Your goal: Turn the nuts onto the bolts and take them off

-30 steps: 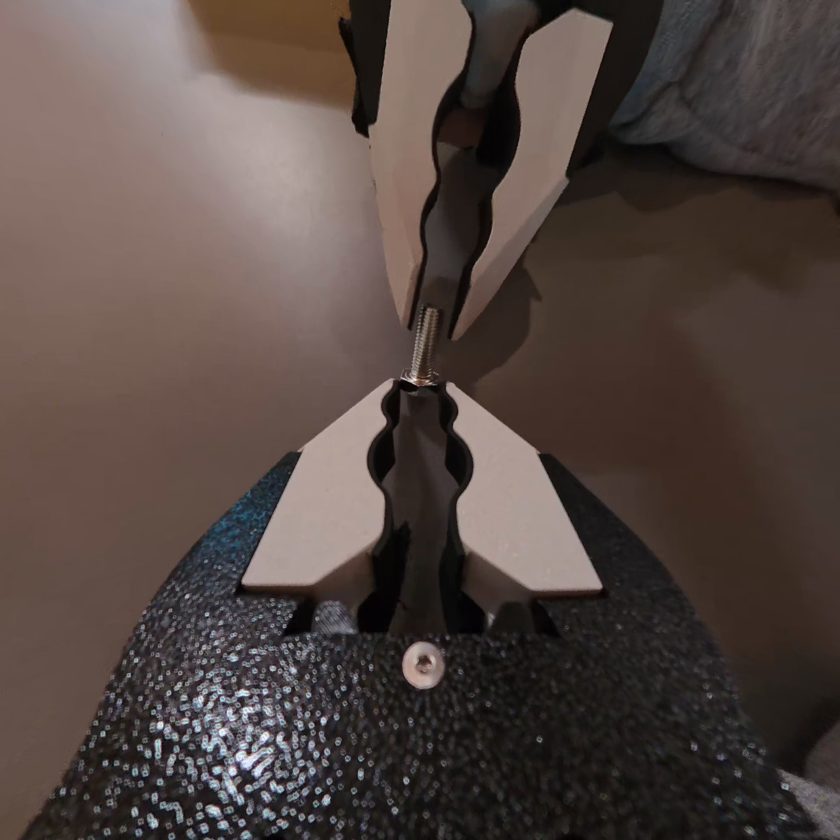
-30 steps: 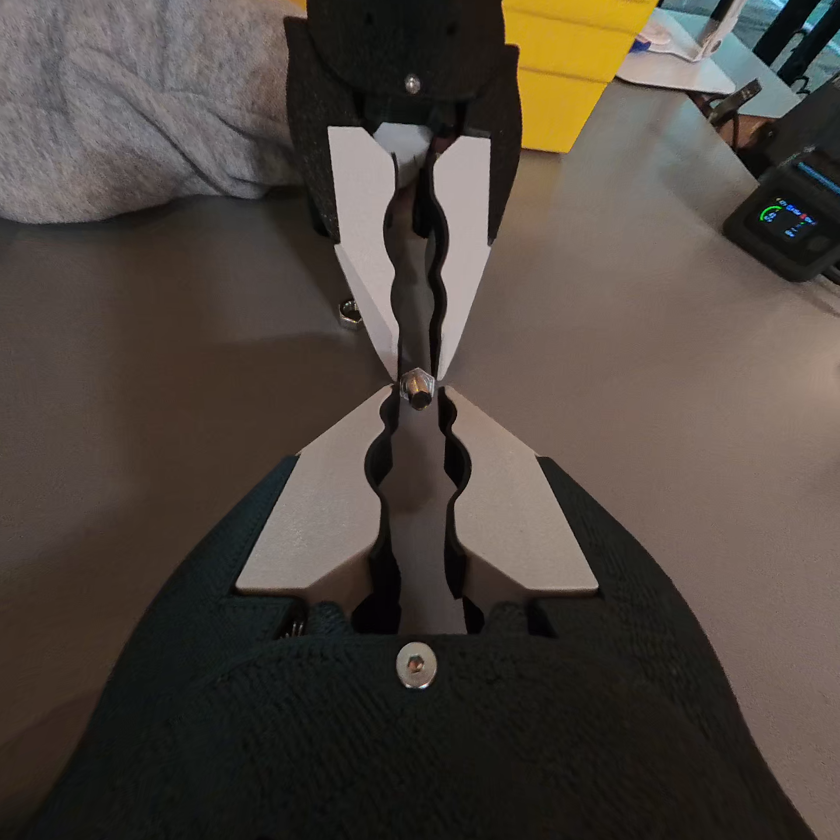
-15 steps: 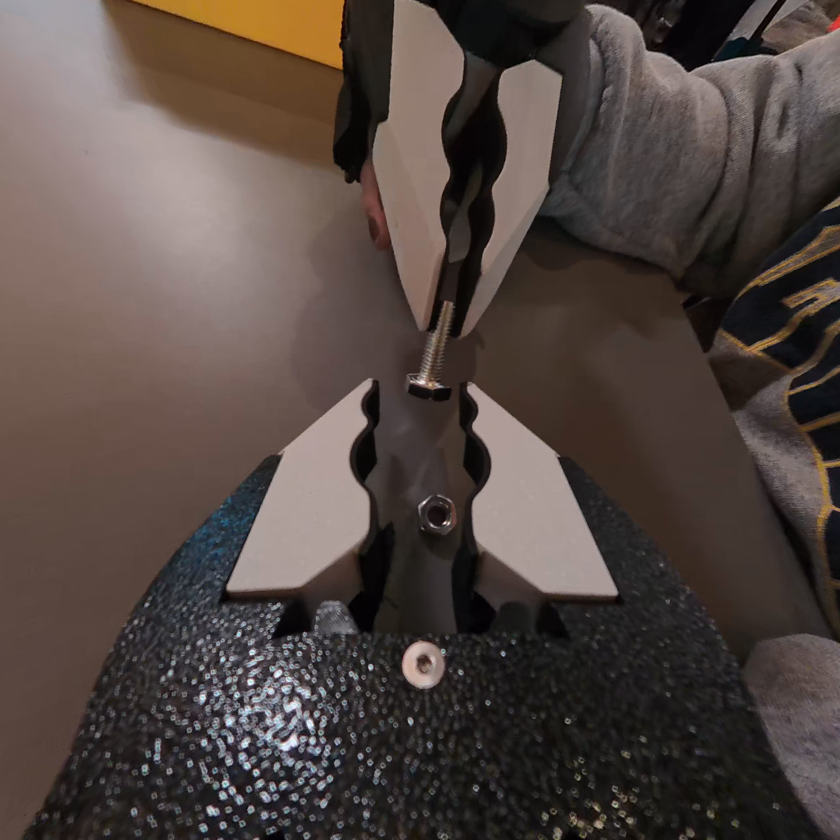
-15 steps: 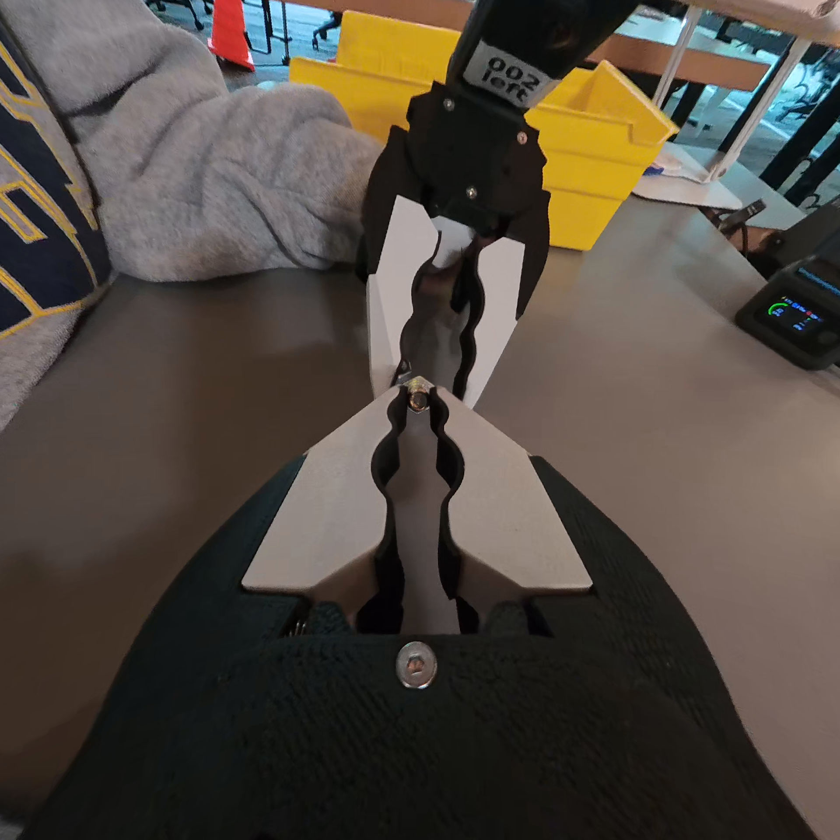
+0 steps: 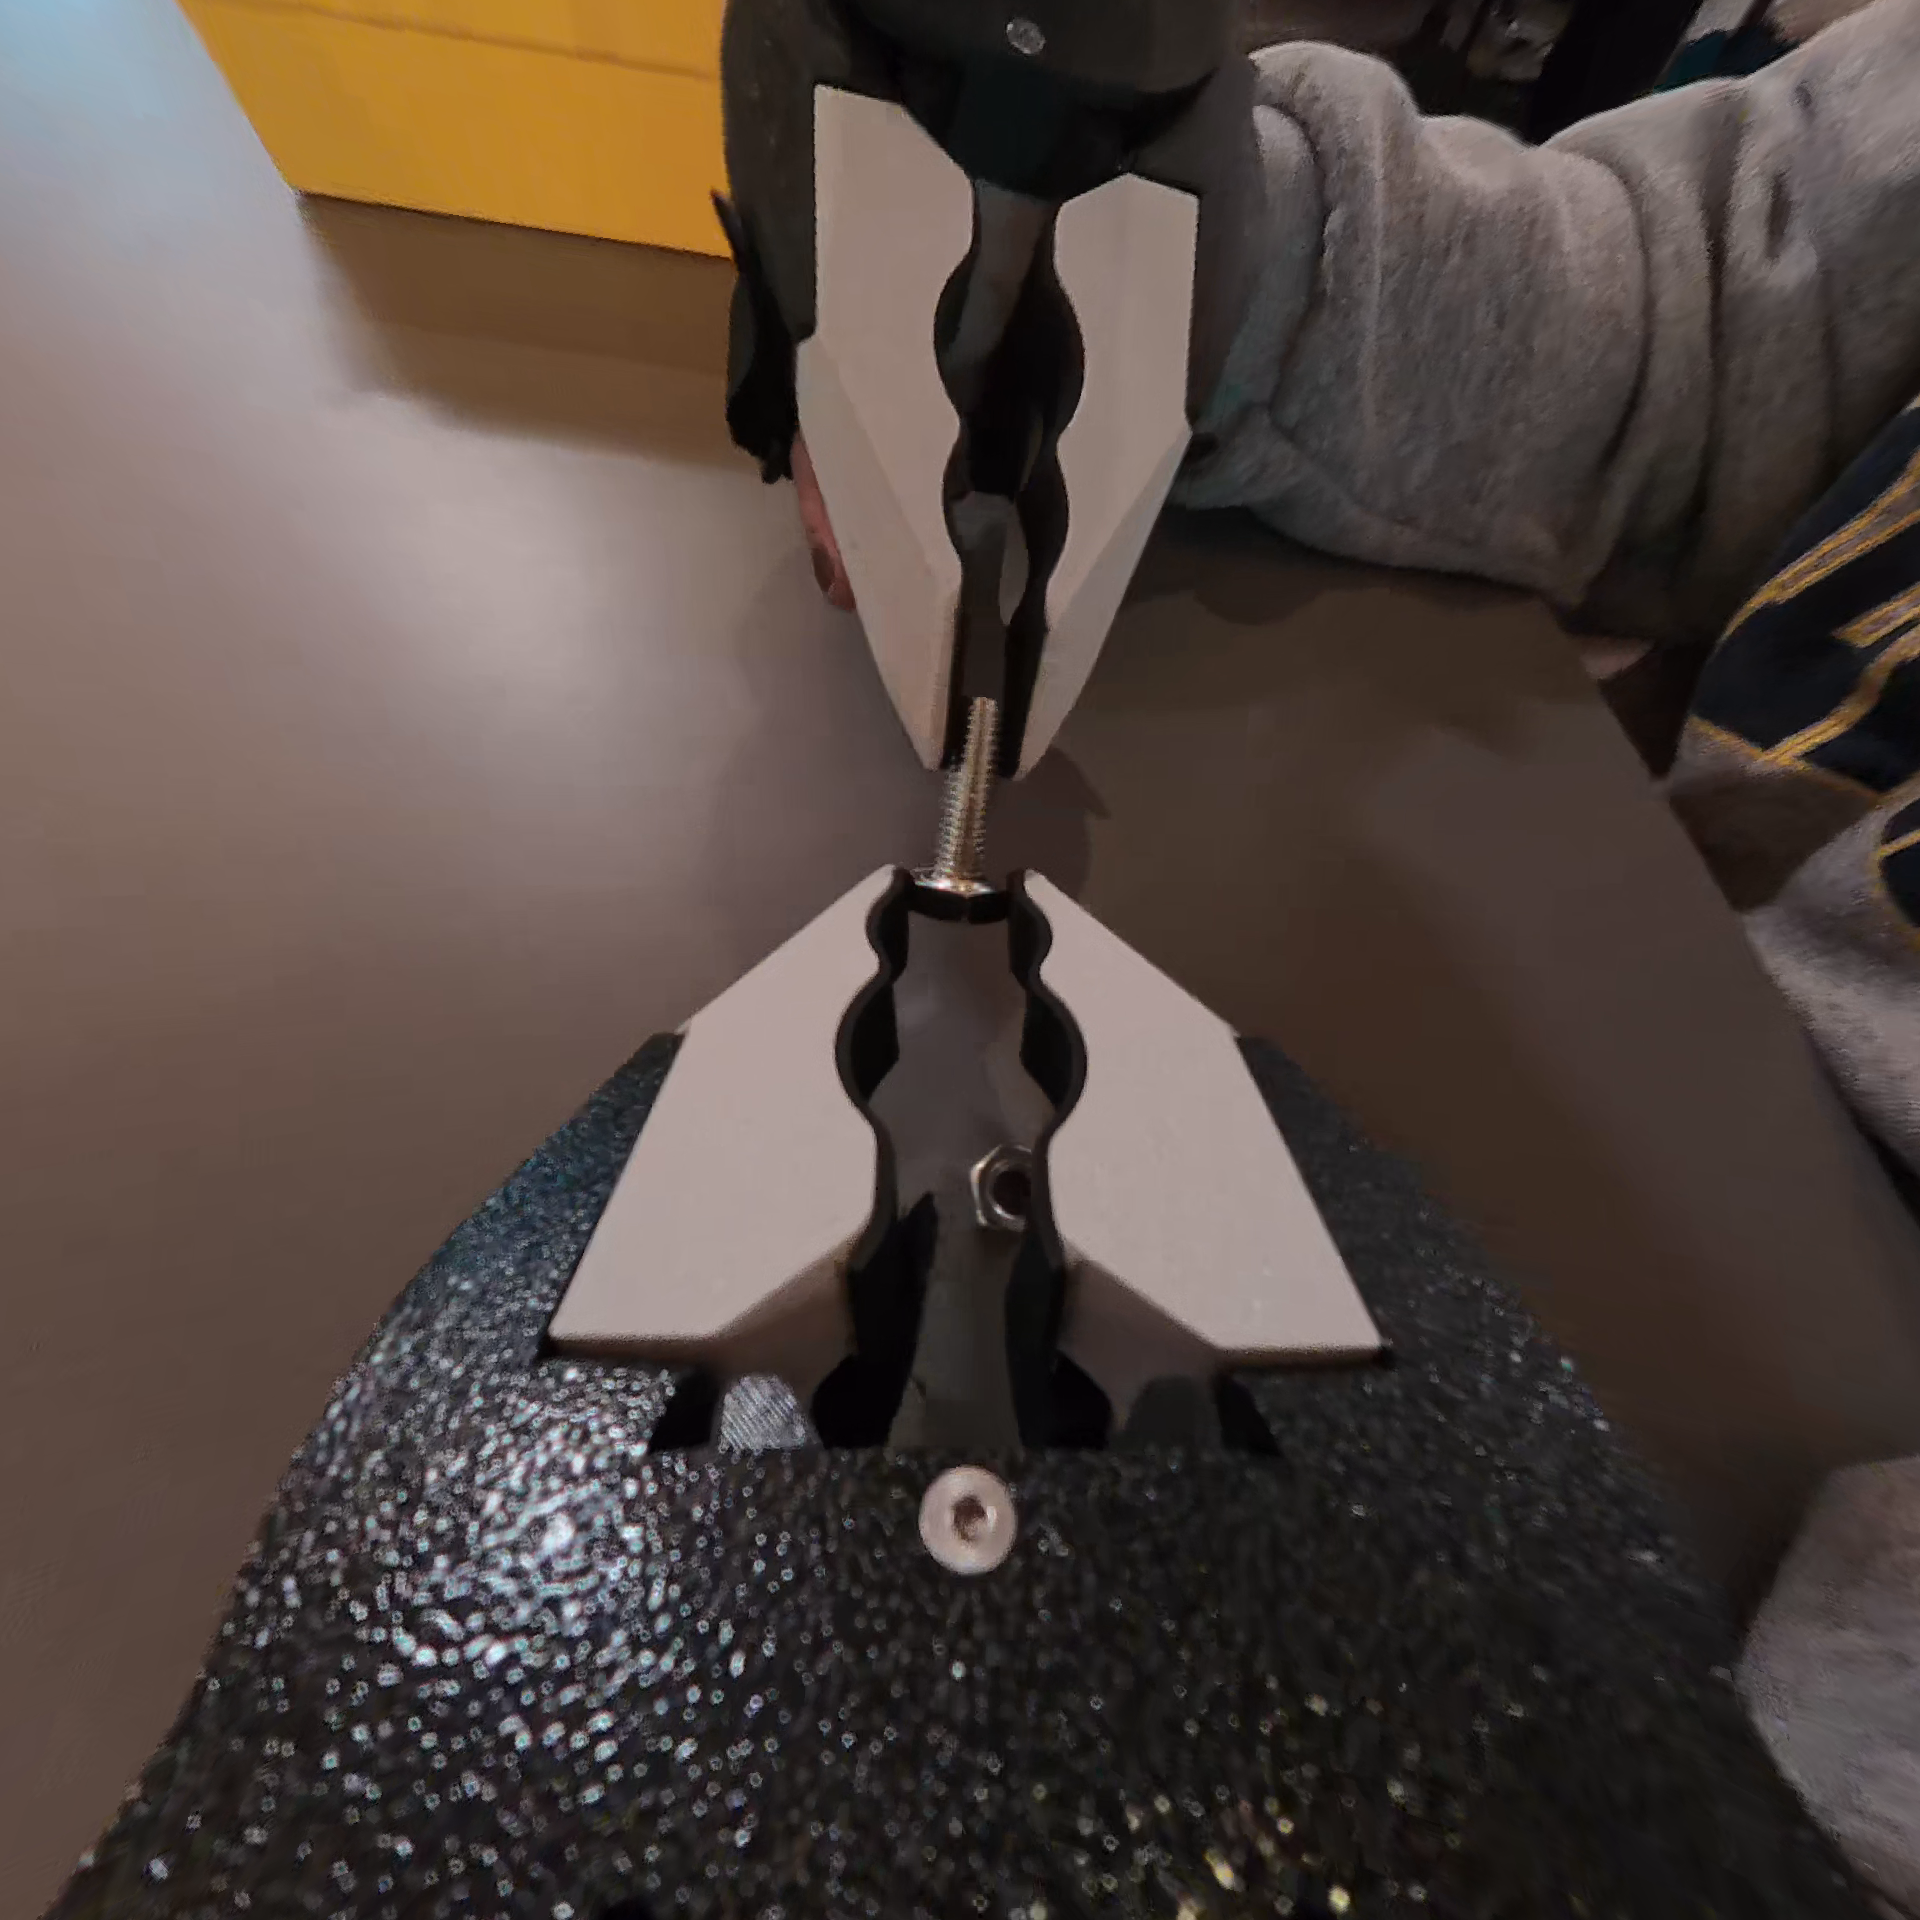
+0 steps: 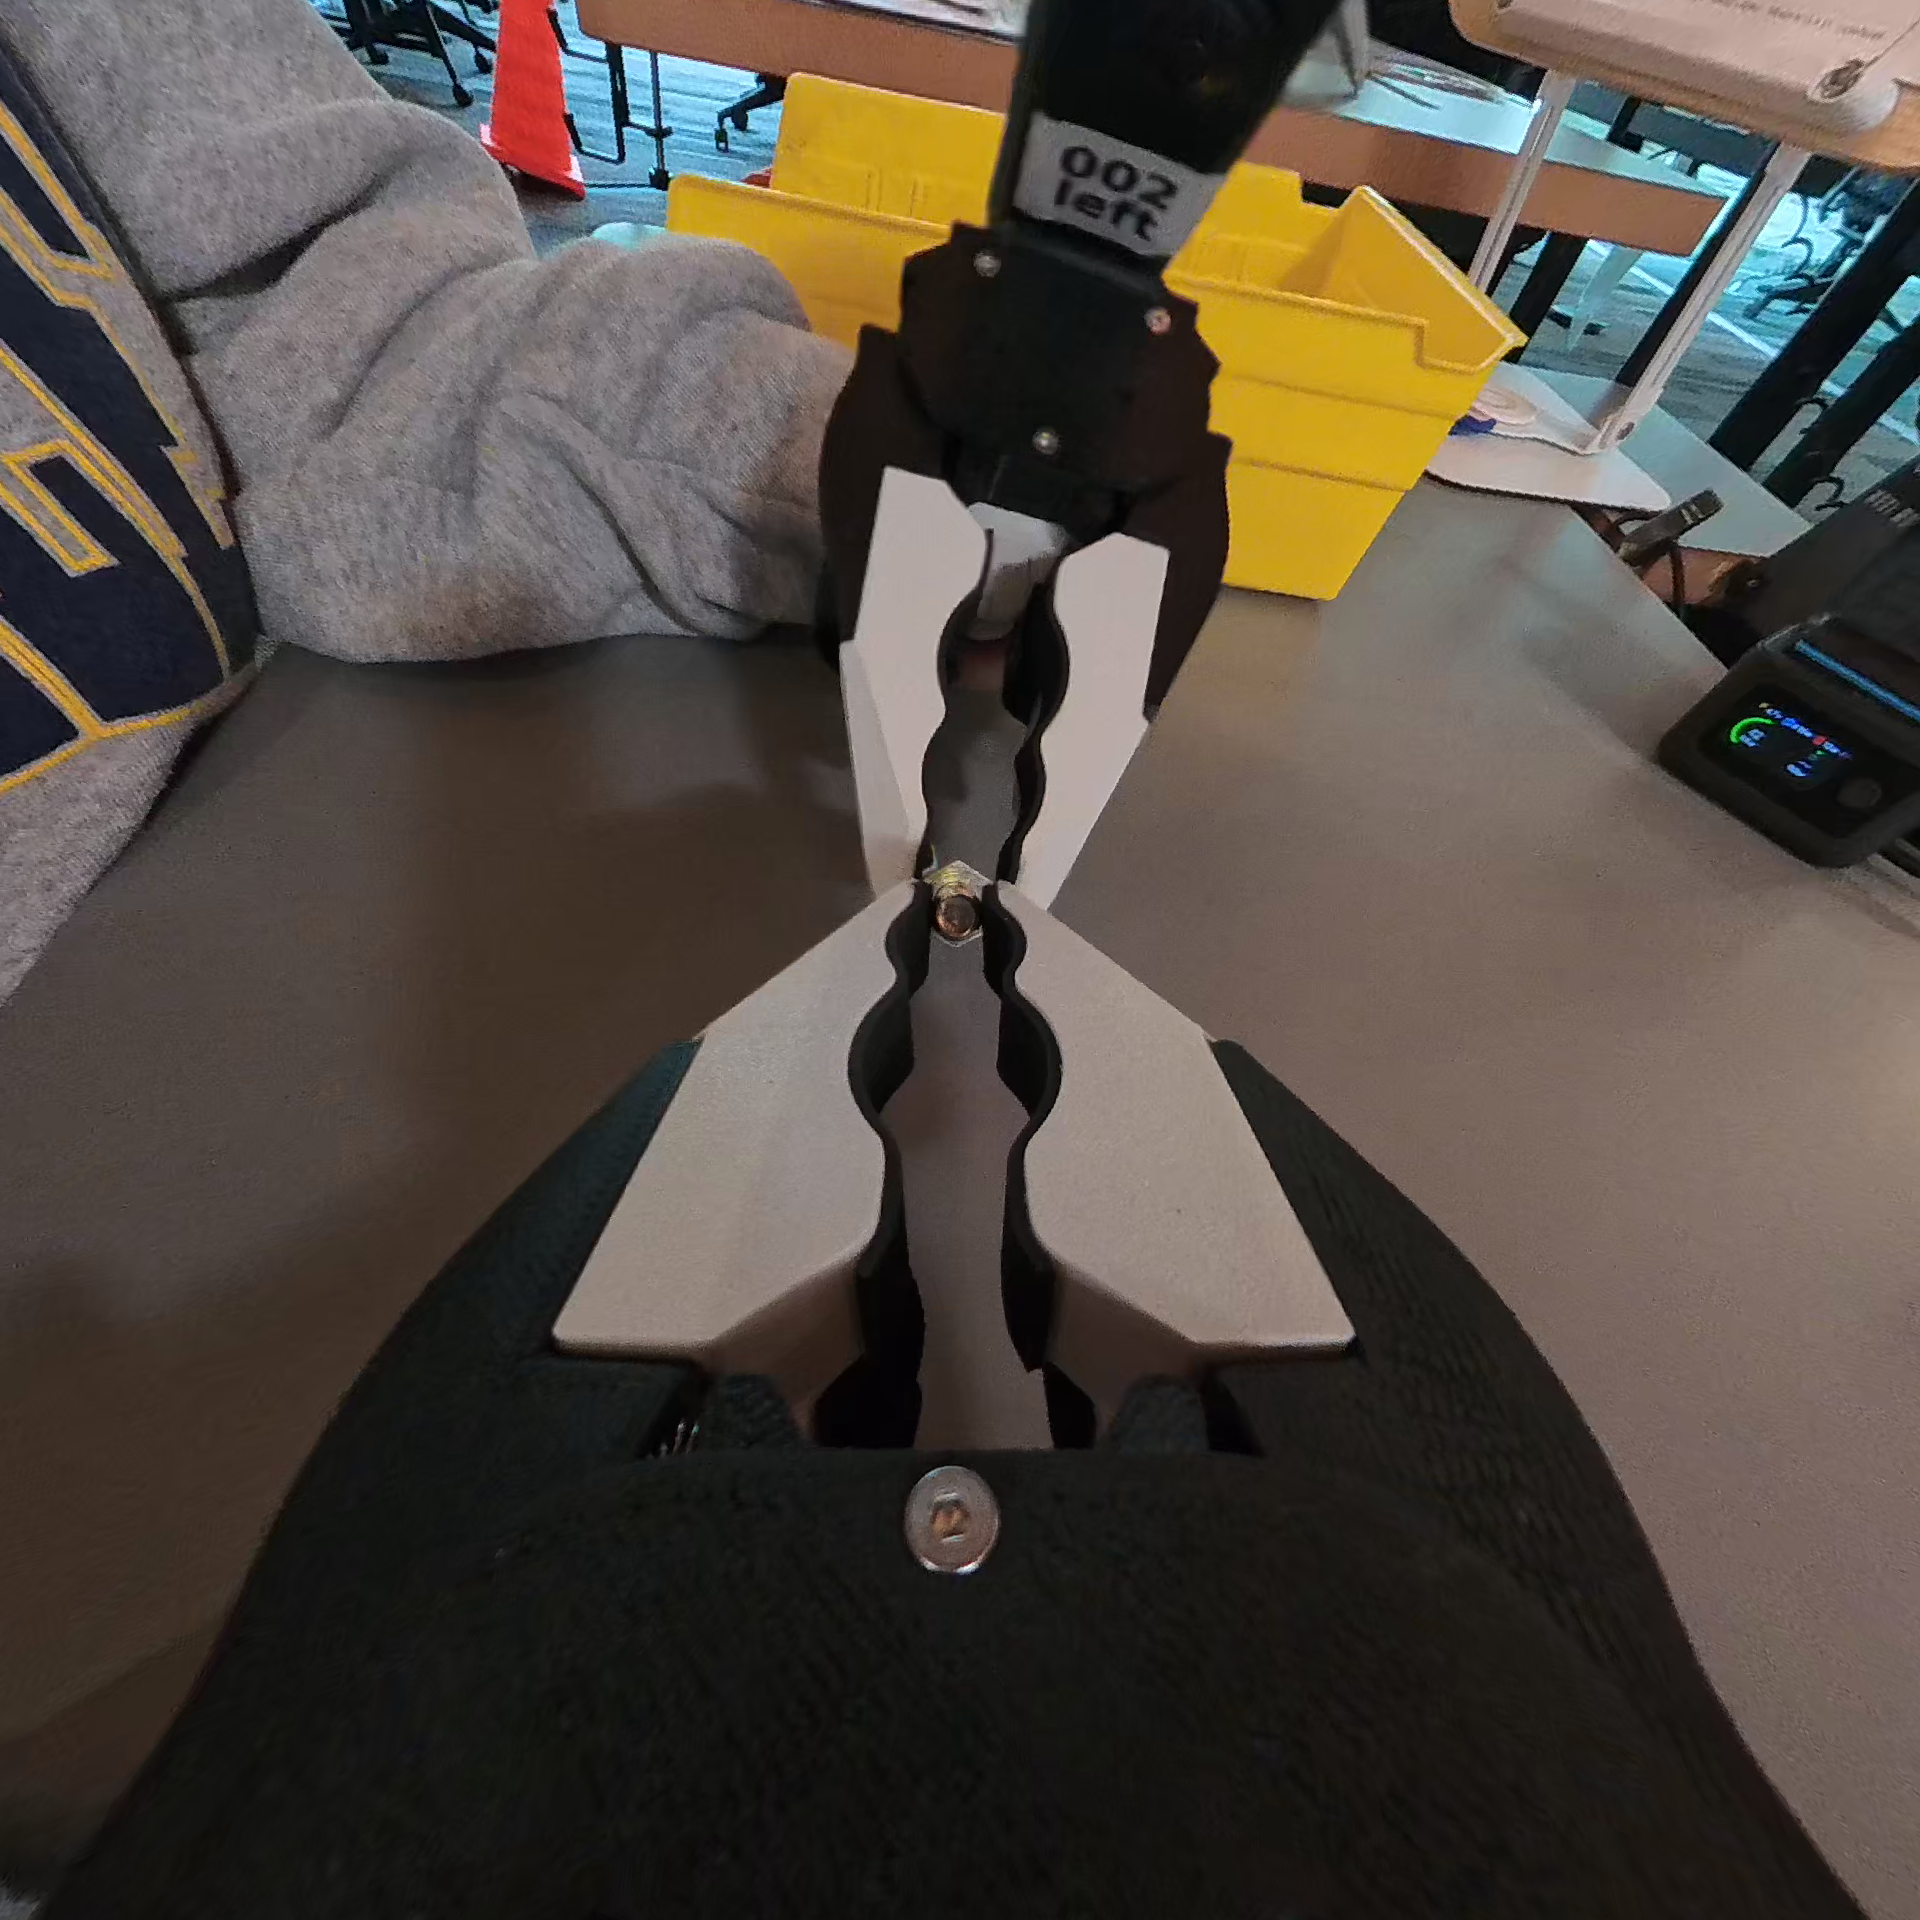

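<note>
1. Two grippers are facing each other tip to tip above a grey-brown table (image 5: 312, 831), with one bolt (image 5: 964, 800) bridging the gap between them.
2. In the left wrist view, the left gripper (image 5: 958, 902) is pinching a hex piece at the near end of the bolt; whether that piece is the bolt's head or a nut cannot be told from here.
3. The right gripper (image 5: 977, 743), seen opposite in that view, is clamping the far, threaded end of the bolt between its pale fingers (image 5: 894, 582), which are standing nearly together.
4. A loose nut (image 5: 1000, 1193) is lying flat on the table below the left gripper, showing through the gap between its fingers, near the right one.
5. In the right wrist view, the right gripper (image 6: 956, 902) is closing narrowly on the bolt's end (image 6: 953, 914), and the left gripper (image 6: 961, 878) is meeting it from the far side.
6. A grey sleeve (image 5: 1558, 343) is resting on the table behind the right gripper, and a fingertip is showing beside that gripper's left finger.
7. A yellow bin (image 6: 1351, 416) is sitting on the table behind the left gripper, and a small black device (image 6: 1797, 769) with a lit screen is standing at the table's right edge.
</note>
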### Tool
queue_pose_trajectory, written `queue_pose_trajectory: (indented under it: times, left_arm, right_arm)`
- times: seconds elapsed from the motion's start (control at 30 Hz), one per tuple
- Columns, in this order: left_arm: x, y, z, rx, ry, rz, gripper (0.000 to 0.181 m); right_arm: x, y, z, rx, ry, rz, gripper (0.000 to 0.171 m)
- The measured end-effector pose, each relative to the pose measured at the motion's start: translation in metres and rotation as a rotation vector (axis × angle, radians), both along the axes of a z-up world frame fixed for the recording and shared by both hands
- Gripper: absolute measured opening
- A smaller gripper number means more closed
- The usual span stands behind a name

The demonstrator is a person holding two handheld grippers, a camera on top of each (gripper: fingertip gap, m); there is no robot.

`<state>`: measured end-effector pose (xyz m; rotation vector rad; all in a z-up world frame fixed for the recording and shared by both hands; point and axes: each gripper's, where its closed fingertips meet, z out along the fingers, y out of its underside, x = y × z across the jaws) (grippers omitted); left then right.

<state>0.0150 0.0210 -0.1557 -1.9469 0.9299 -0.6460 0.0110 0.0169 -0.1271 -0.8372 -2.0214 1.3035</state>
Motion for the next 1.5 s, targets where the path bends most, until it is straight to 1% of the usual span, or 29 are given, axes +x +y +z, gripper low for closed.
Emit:
queue_pose_trajectory:
  times: [0.1,0.13,0.2,0.3,0.33,0.4,0.47,0.67,0.8,0.83,0.87,0.93,1.03,1.1,1.17,1.23,1.3,1.37,1.5]
  left_arm:
    - [-0.017,0.013,0.014,0.058,-0.028,0.117,0.016]
    - [-0.028,0.019,0.019,0.092,-0.036,0.179,0.016]
    - [-0.054,0.031,0.034,0.177,-0.062,0.327,0.016]
    - [-0.074,0.036,0.059,0.288,-0.175,0.442,0.016]
    - [-0.078,0.037,0.063,0.305,-0.186,0.467,0.016]
    - [-0.08,0.038,0.067,0.348,-0.173,0.485,0.016]
    - [-0.077,0.037,0.067,0.35,-0.18,0.475,0.016]
    - [-0.072,0.039,0.067,0.348,-0.189,0.464,0.016]
    - [-0.072,0.041,0.069,0.36,-0.21,0.479,0.016]
    - [-0.072,0.042,0.071,0.369,-0.222,0.491,0.016]
    - [-0.072,0.043,0.074,0.383,-0.243,0.504,0.016]
    - [-0.071,0.046,0.082,0.422,-0.305,0.542,0.016]
    - [-0.061,0.048,0.094,0.478,-0.419,0.573,0.016]
    - [-0.048,0.049,0.098,0.5,-0.48,0.548,0.015]
    - [-0.034,0.049,0.099,0.515,-0.507,0.495,0.015]
    - [-0.022,0.048,0.1,0.53,-0.521,0.435,0.015]
    - [-0.015,0.045,0.101,0.518,-0.547,0.379,0.015]
    - [-0.013,0.042,0.103,0.496,-0.603,0.343,0.015]
    - [-0.016,0.037,0.109,0.459,-0.72,0.293,0.015]
  right_arm:
    - [-0.005,0.012,0.005,0.002,0.028,-0.082,0.011]
    - [-0.005,0.018,0.005,-0.003,0.017,-0.108,0.02]
    - [-0.002,0.025,-0.007,0.003,-0.076,-0.136,0.025]
    - [-0.004,0.008,-0.021,-0.02,-0.176,-0.086,0.026]
    - [-0.01,0.0,-0.026,-0.003,-0.199,-0.08,0.026]
    - [-0.021,-0.016,-0.037,0.051,-0.233,-0.075,0.027]
    - [-0.029,-0.027,-0.046,0.092,-0.273,-0.068,0.028]
    - [-0.038,-0.039,-0.057,0.091,-0.333,-0.05,0.027]
    - [-0.04,-0.044,-0.058,0.126,-0.317,-0.019,0.016]
    - [-0.036,-0.046,-0.056,0.137,-0.307,0.006,0.016]
    - [-0.031,-0.046,-0.051,0.139,-0.287,0.031,0.016]
    - [-0.02,-0.044,-0.026,0.106,-0.229,0.044,0.016]
    - [-0.008,-0.028,0.033,0.148,-0.056,-0.021,0.016]
    - [-0.002,-0.019,0.075,0.129,0.037,-0.051,0.016]
    - [-0.003,-0.002,0.105,0.126,0.077,-0.096,0.016]
    - [-0.01,0.022,0.115,0.156,0.051,-0.167,0.016]
    - [-0.013,0.037,0.118,0.146,0.009,-0.192,0.016]
    - [-0.014,0.043,0.12,0.11,-0.021,-0.195,0.016]
    - [-0.014,0.046,0.122,0.077,-0.023,-0.174,0.016]
